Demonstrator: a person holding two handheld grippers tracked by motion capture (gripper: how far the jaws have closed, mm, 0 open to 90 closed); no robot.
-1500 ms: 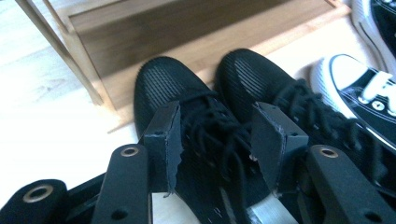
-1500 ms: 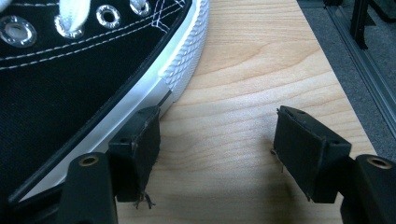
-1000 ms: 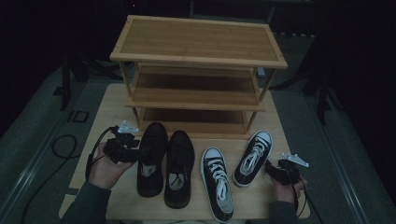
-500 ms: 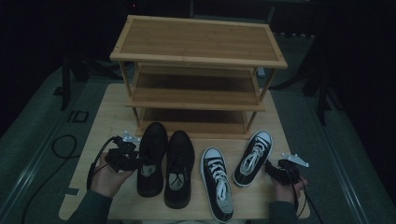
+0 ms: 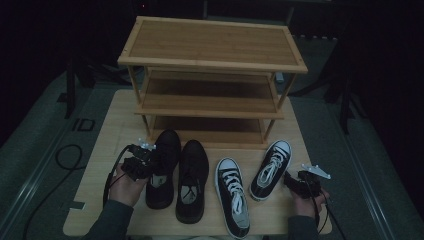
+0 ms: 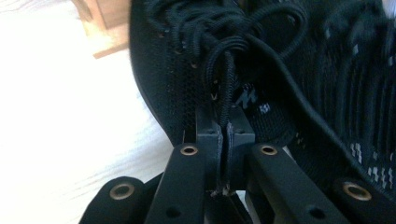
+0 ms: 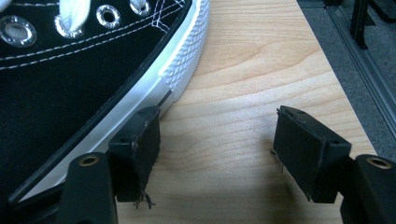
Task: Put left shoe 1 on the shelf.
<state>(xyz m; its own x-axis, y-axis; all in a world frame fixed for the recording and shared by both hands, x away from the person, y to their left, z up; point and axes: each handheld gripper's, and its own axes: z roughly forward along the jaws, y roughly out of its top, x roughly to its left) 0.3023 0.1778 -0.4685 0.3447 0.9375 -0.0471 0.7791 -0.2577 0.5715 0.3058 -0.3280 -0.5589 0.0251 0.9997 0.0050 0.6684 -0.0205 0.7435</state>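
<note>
Two black mesh shoes (image 5: pixel 162 167) (image 5: pixel 192 180) lie side by side on the wooden table (image 5: pixel 110 130). My left gripper (image 5: pixel 145 162) is at the left shoe's lacing. Its jaws have just been closing and are now shut (image 6: pixel 226 130) on a loop of black lace (image 6: pixel 224 74) of that shoe (image 6: pixel 177 84). Two black-and-white sneakers (image 5: pixel 232 195) (image 5: pixel 270 167) lie to the right. My right gripper (image 5: pixel 299 182) stands open (image 7: pixel 217 135) beside the right sneaker (image 7: pixel 70 79). One of its pads (image 7: pixel 140 149) is against the white sole rim, and bare wood lies between the jaws.
A three-tier bamboo shoe rack (image 5: pixel 212 65) stands at the back of the table, its shelves bare. The table's right edge (image 7: pixel 327 70) runs close to my right gripper, with dark floor beyond. Cables trail over the left floor (image 5: pixel 65 160).
My left gripper has sunk onto the left black shoe and its jaws have closed. The right gripper and all the shoes have kept still.
</note>
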